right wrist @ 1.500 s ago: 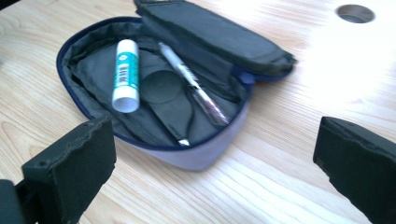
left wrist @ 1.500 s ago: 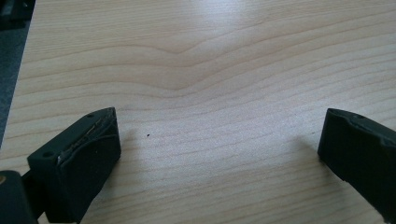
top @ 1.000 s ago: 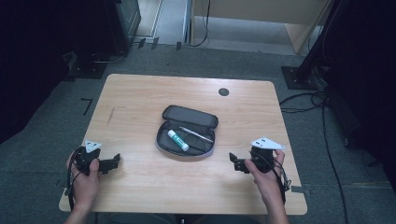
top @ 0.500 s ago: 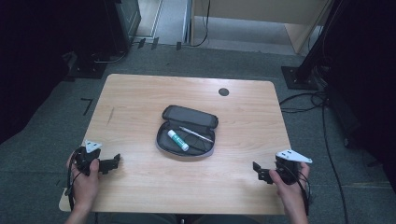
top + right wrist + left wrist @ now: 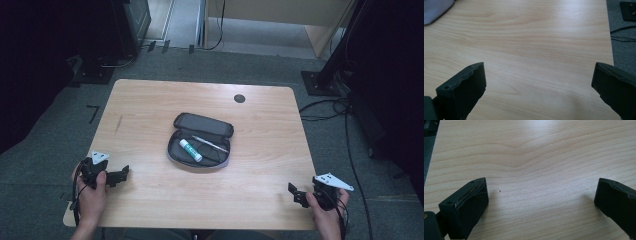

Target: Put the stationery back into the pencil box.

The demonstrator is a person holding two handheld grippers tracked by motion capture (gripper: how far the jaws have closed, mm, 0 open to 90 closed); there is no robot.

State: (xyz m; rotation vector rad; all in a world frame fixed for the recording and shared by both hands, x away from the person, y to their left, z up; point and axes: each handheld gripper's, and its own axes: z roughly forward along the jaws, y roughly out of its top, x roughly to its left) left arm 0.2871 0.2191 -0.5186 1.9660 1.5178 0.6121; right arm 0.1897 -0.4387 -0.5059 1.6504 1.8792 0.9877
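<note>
The left gripper (image 5: 122,175) rests low at the near-left edge of the light wooden table (image 5: 150,100), jaws spread and empty. The right gripper (image 5: 295,192) sits at the near-right corner, likewise spread. The open grey zipped pencil case (image 5: 177,150) lies mid-table, well apart from both.

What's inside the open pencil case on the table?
The pencil case lies open. Inside it are a white tube with a green cap, maybe a glue stick, and a thin silvery pen. Anything under them or in the dark lid half cannot be made out.
</note>
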